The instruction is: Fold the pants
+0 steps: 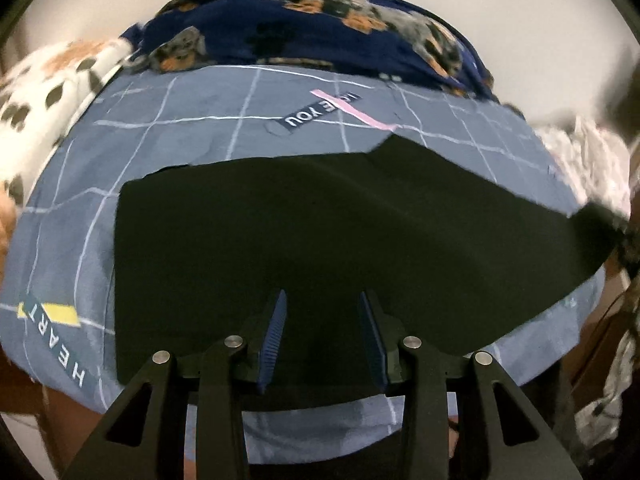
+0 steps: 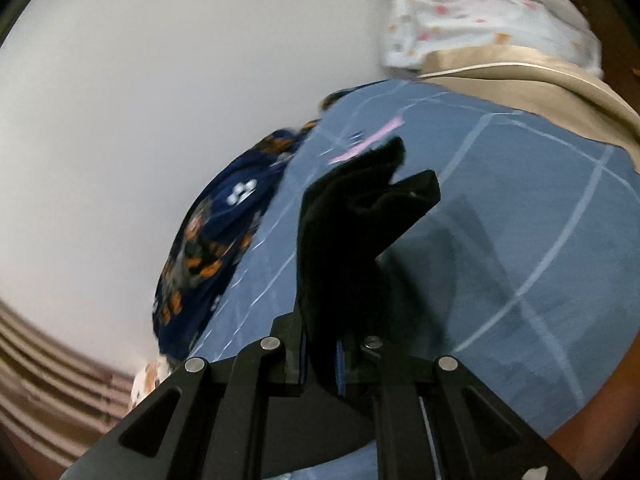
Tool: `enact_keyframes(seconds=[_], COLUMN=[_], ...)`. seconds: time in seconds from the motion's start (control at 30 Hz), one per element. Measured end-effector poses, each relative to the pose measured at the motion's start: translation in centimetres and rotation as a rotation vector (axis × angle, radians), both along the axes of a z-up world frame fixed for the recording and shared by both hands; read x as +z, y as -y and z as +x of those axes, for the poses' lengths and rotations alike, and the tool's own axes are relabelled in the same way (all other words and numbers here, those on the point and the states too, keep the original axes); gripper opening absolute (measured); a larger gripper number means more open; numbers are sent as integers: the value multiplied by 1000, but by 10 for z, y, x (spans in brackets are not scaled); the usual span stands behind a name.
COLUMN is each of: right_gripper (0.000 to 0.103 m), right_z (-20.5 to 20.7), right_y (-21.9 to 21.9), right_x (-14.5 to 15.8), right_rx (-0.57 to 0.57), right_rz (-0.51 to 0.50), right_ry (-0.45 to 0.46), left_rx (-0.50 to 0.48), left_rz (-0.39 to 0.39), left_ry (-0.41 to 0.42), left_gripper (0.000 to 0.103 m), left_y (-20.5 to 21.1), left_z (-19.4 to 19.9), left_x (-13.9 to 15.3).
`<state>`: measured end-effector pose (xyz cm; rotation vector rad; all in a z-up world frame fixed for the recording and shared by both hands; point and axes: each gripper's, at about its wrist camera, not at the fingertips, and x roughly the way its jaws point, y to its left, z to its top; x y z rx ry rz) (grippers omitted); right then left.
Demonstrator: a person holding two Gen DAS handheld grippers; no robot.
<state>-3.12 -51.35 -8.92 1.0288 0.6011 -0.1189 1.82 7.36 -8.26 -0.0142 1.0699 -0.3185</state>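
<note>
Fingers (image 2: 320,364) of the right gripper pinched the black pants (image 2: 340,240). Left fingers (image 1: 276,332) stood apart, empty, above the pants on the bed (image 1: 192,128).

Bed (image 1: 168,136) w/ grey-blue grid-line sheet, printed labels "HEART" & "YOU" on it. Black pants (image 1: 320,232) lie flat across the middle, right end lifted off the sheet. Navy dog-print blanket (image 1: 320,28) bunched along far edge. White spotted blanket (image 1: 52,92) at far left corner, touching the navy one.
</note>
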Motion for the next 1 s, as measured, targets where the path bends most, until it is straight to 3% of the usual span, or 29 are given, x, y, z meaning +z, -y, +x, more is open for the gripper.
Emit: enact_keyframes(seconds=[0.17,0.5,0.77,1.0], right_gripper=[11,11,11,11], right_z=[27,67,72,76], right_y=[-51,-151,-192,-229], right_x=[7,-9,-22,-19], right_rx=[120,354,447,530], right_rz=[-1,-8,-44,-144], right_ry=[11,-45,-92,-115], left_rx=[-57,-51,-58,-79], left_rz=[54,31,31,46], left_ry=[20,22,-1,-14], left_gripper=[41,51,53,54], left_y=[17,12,14,20], left_z=[-6,-5,-5,-6], left_x=[-5,-7,-11,-15])
